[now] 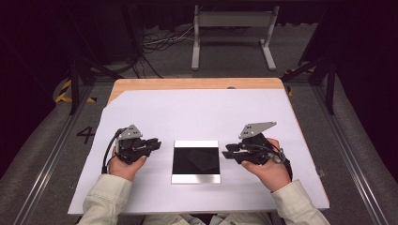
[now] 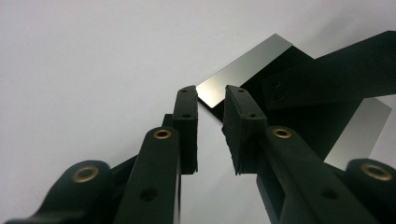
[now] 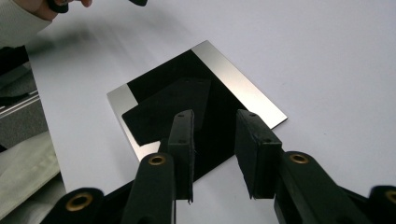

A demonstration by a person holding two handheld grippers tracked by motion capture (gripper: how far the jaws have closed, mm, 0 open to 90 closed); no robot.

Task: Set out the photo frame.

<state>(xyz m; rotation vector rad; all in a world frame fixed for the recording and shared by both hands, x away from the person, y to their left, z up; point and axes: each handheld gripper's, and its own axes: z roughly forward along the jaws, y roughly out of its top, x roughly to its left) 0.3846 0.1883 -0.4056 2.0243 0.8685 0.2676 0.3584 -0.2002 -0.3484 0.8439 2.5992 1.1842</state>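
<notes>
Glossy black plate (image 1: 195,161) lay flat on the bench (image 1: 197,112), centred between left tongs (image 1: 156,143) and right tongs (image 1: 226,151); both open, empty; right probably marginally nearer.

The person is wearing pale cream sleeves (image 1: 105,197) with buttoned-looking cuffs. Each hand is carrying a black two-jaw tool: the left gripper (image 1: 152,143) and the right gripper (image 1: 229,151) are each topped by a grey three-cornered plate, and a black cable is looping from each. Up close, the jaws are showing flat black pads (image 2: 187,126) with small screws, and brass-ringed pivots are glinting on the arms.
</notes>
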